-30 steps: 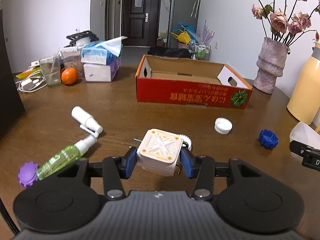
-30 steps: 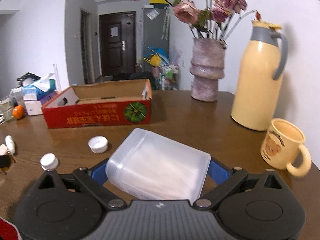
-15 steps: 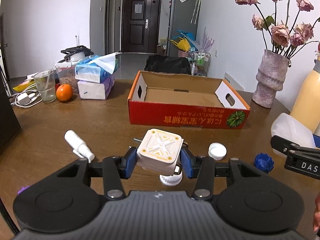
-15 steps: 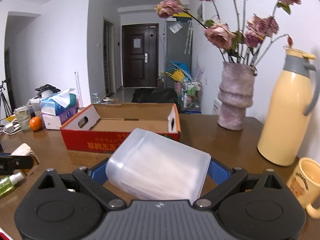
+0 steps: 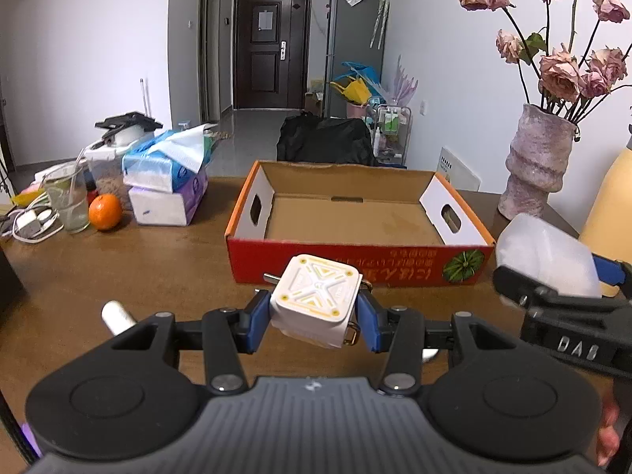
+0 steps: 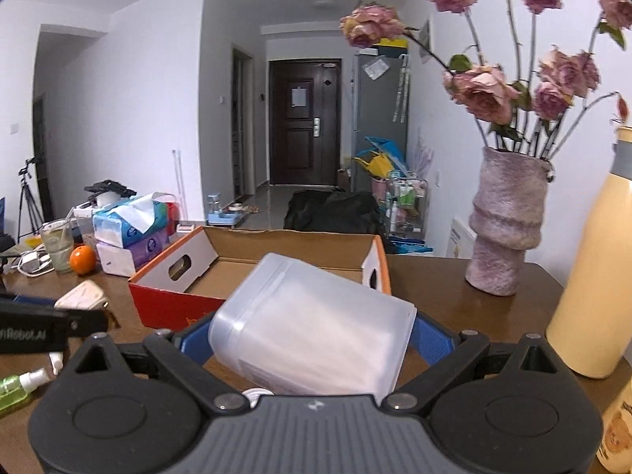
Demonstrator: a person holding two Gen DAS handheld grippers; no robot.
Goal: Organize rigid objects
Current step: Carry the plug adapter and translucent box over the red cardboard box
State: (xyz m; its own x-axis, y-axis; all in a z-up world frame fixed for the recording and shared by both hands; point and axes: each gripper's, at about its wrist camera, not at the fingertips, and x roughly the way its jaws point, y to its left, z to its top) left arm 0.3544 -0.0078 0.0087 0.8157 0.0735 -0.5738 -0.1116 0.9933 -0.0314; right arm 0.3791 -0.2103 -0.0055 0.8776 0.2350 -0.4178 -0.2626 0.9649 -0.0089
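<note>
My left gripper clamped the white cube, my right gripper the translucent tub; I judged both should clear the cardboard box front wall, frame centre, before release.

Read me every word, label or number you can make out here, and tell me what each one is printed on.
"DAS": white letters on the right tongs, last letter unclear.
"nRobot.AI": on the left tongs, start cut off.
Yellow print on the red box: upside down, unreadable.
Label on the plastic tub: too blurred.
Mug lettering: too blurred.

Frosted plastic tub, cardboard box
</note>
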